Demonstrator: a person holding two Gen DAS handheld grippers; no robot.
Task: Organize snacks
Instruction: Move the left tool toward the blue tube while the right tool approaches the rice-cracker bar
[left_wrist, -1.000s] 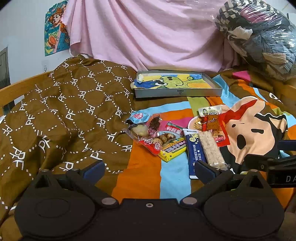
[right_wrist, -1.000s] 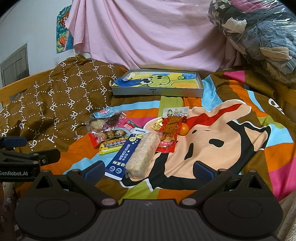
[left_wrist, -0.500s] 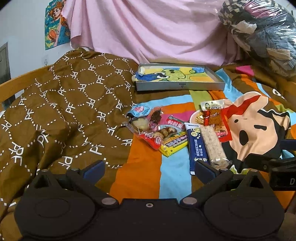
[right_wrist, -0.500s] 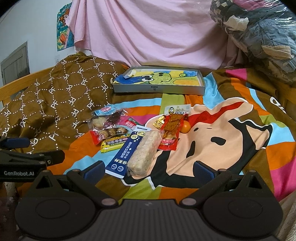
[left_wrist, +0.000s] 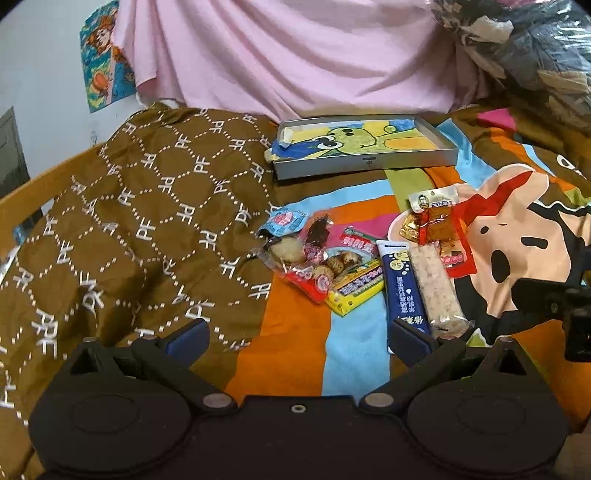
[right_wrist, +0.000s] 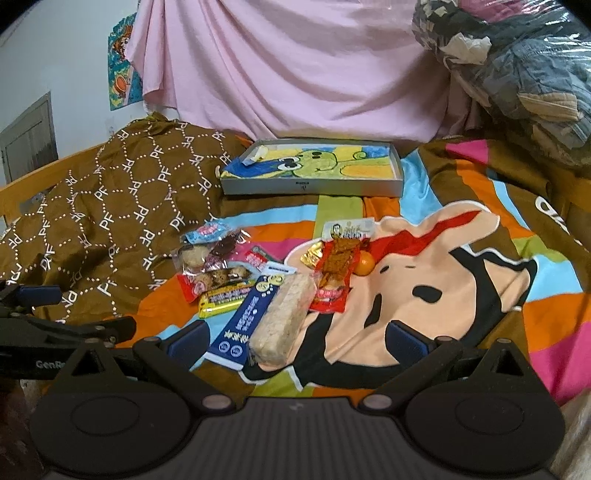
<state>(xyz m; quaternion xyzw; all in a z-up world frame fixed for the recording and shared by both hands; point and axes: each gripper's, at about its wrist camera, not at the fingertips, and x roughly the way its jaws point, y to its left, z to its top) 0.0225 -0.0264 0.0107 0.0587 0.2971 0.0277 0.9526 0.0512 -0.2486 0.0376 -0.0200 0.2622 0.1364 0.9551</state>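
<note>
Several snack packs lie in a heap on the cartoon blanket: a pale rice bar (left_wrist: 436, 288) (right_wrist: 286, 321), a blue packet (left_wrist: 400, 284) (right_wrist: 251, 317), a yellow bar (left_wrist: 356, 291) (right_wrist: 223, 301), a red spicy strip pack (left_wrist: 441, 229) (right_wrist: 338, 269), a small orange (right_wrist: 364, 263) and cookie packs (left_wrist: 295, 251) (right_wrist: 207, 258). A grey tray (left_wrist: 365, 164) (right_wrist: 310, 186) with a cartoon liner sits behind them. My left gripper (left_wrist: 297, 338) is open and empty, just short of the heap. My right gripper (right_wrist: 297, 338) is open and empty, its fingers on either side of the rice bar's near end.
A brown patterned quilt (left_wrist: 129, 229) is bunched on the left, with a wooden bed rail (left_wrist: 26, 203) beyond it. A pink sheet (left_wrist: 295, 55) hangs at the back. A bagged bundle of clothes (right_wrist: 517, 66) sits at the back right.
Both grippers have moved forward and tilted down toward the snack heap, which now looks closer. Both stay open. No snack has moved.
</note>
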